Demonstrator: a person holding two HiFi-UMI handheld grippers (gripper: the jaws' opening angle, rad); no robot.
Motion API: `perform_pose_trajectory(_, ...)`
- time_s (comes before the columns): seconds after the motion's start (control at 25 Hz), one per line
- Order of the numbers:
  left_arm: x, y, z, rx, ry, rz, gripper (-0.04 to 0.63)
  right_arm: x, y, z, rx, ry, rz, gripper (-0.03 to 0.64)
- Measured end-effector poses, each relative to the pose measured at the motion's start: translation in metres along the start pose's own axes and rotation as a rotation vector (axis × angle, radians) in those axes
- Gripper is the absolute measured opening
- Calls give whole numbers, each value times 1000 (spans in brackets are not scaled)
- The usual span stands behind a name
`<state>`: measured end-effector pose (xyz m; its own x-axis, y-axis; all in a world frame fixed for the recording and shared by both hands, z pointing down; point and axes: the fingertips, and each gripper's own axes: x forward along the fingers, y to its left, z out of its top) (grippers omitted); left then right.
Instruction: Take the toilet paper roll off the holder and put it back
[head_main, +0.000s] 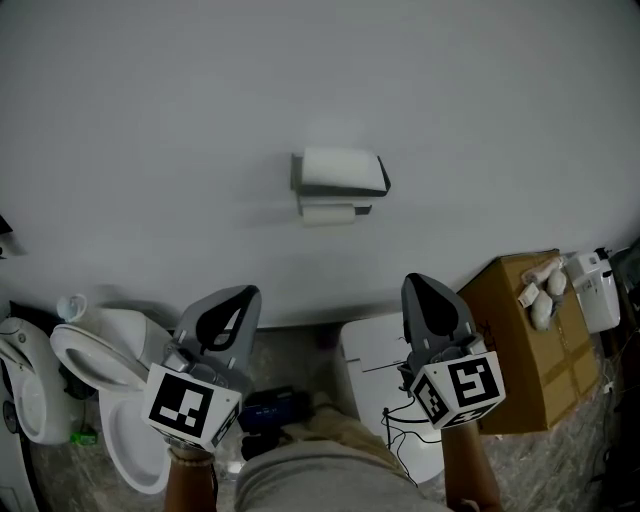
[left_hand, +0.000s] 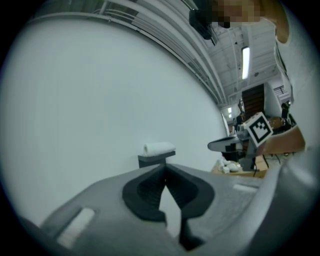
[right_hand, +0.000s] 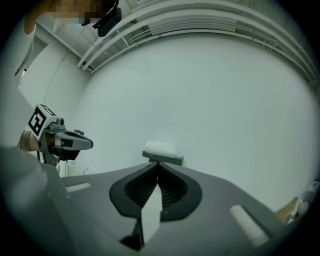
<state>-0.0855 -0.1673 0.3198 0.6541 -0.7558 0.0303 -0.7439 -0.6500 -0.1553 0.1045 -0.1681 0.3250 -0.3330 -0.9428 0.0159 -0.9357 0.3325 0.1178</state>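
White toilet paper roll (head_main: 338, 167) lay on top of a dark grey holder (head_main: 345, 188) fixed to a plain pale wall (head_main: 150, 110). A further strip of white showed just beneath the holder. Both claws were held level and pointed towards the wall, side by side and well apart from the holder.

The left claw (head_main: 240, 292) had its jaws pressed together at the tips with nothing between them. In the left gripper view the roll (left_hand: 159, 148) and holder (left_hand: 152, 160) sat just above the closed tips (left_hand: 164, 167).

The right claw (head_main: 420, 282) was likewise pressed together and empty. Its own view showed the roll (right_hand: 160, 148) on the holder (right_hand: 167, 159), straight beyond its closed tips (right_hand: 158, 165).

Below the left claw stood a white toilet (head_main: 110, 360) with its seat up. At the right, a brown cardboard box (head_main: 520, 350) carried a few small white items (head_main: 540, 295).
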Motion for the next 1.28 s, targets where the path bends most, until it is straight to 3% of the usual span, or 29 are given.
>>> perform_pose_trajectory(1.28,-14,5,-5,-16,-14,45,-6,-2,16,-6,24,-2,22,3)
